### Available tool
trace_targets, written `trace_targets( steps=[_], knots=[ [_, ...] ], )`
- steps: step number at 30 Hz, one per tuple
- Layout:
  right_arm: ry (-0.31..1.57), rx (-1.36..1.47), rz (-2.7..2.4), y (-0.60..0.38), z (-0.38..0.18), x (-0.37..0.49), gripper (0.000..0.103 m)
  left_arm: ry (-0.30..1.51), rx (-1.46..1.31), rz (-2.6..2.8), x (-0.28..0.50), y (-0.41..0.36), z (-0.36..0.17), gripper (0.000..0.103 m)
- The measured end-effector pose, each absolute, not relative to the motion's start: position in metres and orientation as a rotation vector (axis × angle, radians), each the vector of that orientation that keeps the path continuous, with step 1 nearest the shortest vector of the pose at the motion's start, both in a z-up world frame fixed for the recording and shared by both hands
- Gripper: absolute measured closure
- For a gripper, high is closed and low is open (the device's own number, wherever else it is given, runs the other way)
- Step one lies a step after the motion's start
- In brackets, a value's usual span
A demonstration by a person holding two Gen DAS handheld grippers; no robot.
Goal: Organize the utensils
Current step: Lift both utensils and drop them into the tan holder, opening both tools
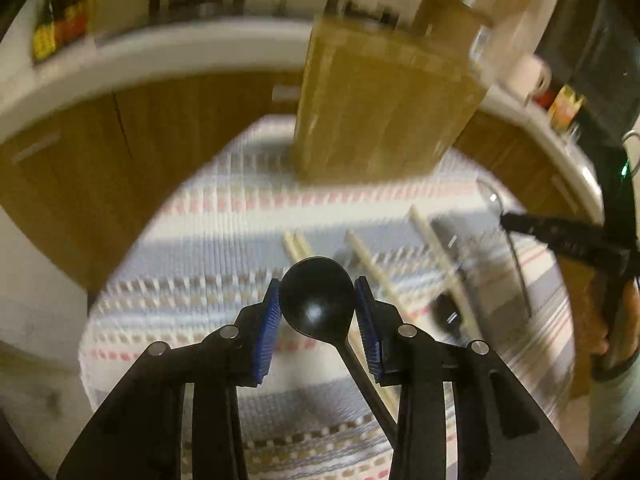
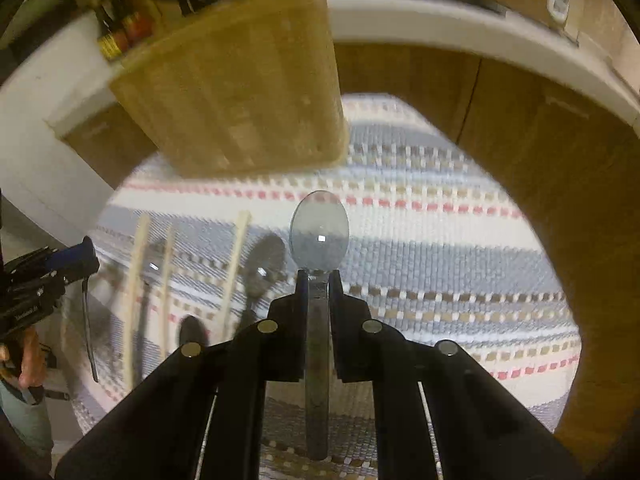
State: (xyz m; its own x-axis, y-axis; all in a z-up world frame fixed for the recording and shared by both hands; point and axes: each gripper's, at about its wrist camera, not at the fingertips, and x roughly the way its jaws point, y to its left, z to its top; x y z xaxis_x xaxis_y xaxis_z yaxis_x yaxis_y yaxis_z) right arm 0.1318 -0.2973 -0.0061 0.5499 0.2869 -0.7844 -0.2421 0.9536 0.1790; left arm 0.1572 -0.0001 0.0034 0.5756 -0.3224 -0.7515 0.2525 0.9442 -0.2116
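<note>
Left wrist view: wooden box (image 1: 384, 112) on striped cloth (image 1: 224, 216), contents hidden.

We note warm, yellowish indoor light in both wrist views, moderately dim, with dark vignetted corners and strong fisheye bending of the counter edge (image 1: 168, 52) into an arc. Motion blur smears the striped cloth (image 1: 224, 216), the wooden block (image 2: 240, 92) and the chopsticks (image 2: 236, 264), while the near fingers (image 1: 264, 320) stay sharp. Small highlights sit on the black spoon (image 1: 316, 300) and the clear spoon (image 2: 319, 236); soft shadows fall on the cloth beside the chopsticks.
</note>
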Motion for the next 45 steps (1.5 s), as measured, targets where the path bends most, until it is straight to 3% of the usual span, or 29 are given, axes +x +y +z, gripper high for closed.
trace_targets(
  steps=[11, 15, 21, 38, 43, 45],
  knots=[
    [0.470, 0.119, 0.351, -0.287, 0.101, 0.139, 0.095, 0.419, 0.034, -0.215, 0.156, -0.025, 0.131, 0.068],
    [0.336, 0.092, 0.284, -0.274, 0.120, 0.166, 0.095, 0.287, 0.138, -0.136, 0.181, -0.054, 0.147, 0.068],
    [0.213, 0.074, 0.215, -0.263, 0.126, 0.204, 0.095, 0.251, 0.160, -0.095, 0.226, -0.066, 0.150, 0.068],
    [0.204, 0.074, 0.189, -0.265, 0.078, 0.237, 0.094, 0.260, 0.230, -0.074, 0.256, -0.074, 0.104, 0.067],
    [0.234, 0.094, 0.207, -0.274, 0.074, 0.222, 0.093, 0.274, 0.203, -0.112, 0.243, -0.064, 0.104, 0.053],
    [0.257, 0.110, 0.217, -0.280, 0.073, 0.215, 0.082, 0.280, 0.180, -0.131, 0.235, -0.057, 0.107, 0.050]
  ],
)
